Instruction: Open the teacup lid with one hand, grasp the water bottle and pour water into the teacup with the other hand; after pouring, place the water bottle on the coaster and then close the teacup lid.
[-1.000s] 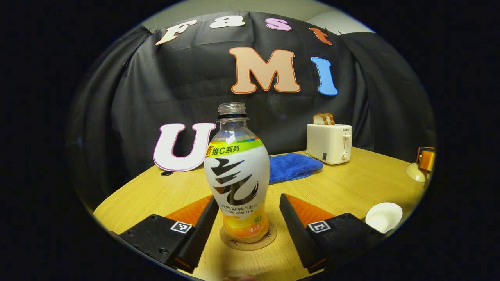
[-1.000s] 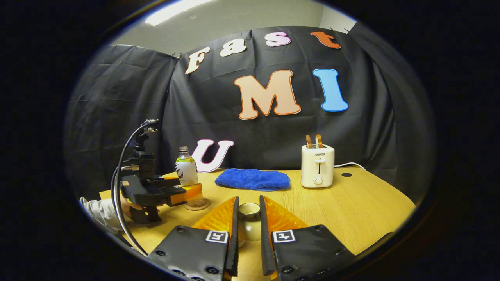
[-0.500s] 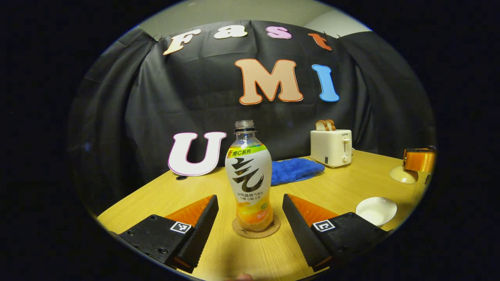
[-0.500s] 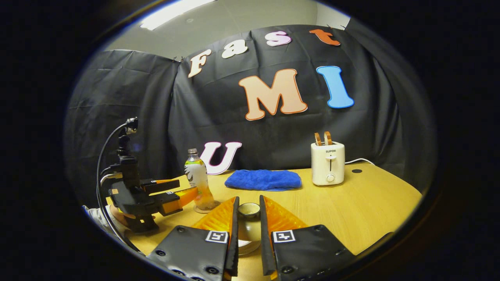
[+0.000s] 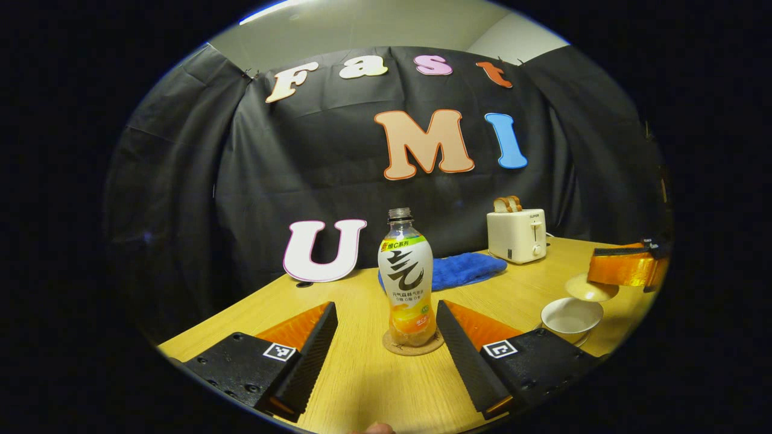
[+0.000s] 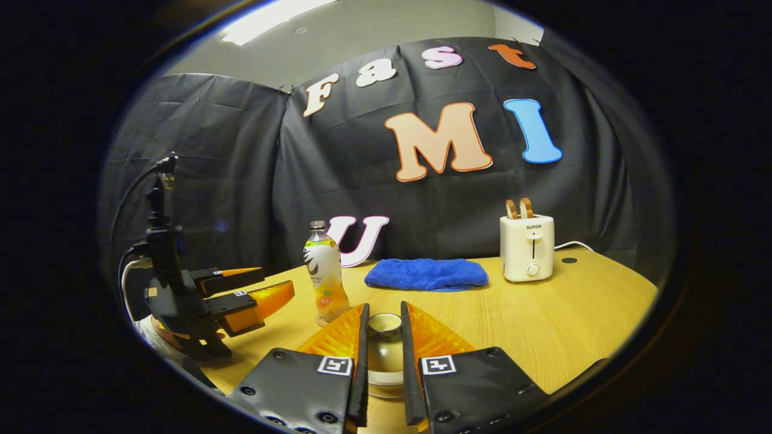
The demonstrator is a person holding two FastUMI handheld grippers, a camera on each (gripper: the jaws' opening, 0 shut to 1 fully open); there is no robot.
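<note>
Black cloth hangs behind a wooden table (image 6: 543, 319), which carries everything else, and the water bottle (image 5: 406, 277) serves as the landmark. Farthest from the bottle on its right, near the back edge of the table, stands a white toaster (image 6: 526, 247) with two slices of bread sticking up from its slots. Between the bottle and the toaster, just behind the bottle, lies a folded blue towel (image 6: 426, 274). The bottle itself stands upright with no cap, on a round cork coaster (image 5: 413, 346). On the near side of the bottle, the left gripper (image 5: 386, 337) has its fingers spread wide apart, one on each side of the bottle and clear of it, touching nothing. To the right of the bottle and nearer the table's front edge sits the open white teacup (image 5: 571, 316). Just above the teacup, the right gripper (image 6: 383, 343) is clamped with both fingers on the knob of the teacup lid (image 6: 384, 346), holding it close over the cup; in the left gripper view the lid (image 5: 591, 288) hangs just above the cup's far rim.
</note>
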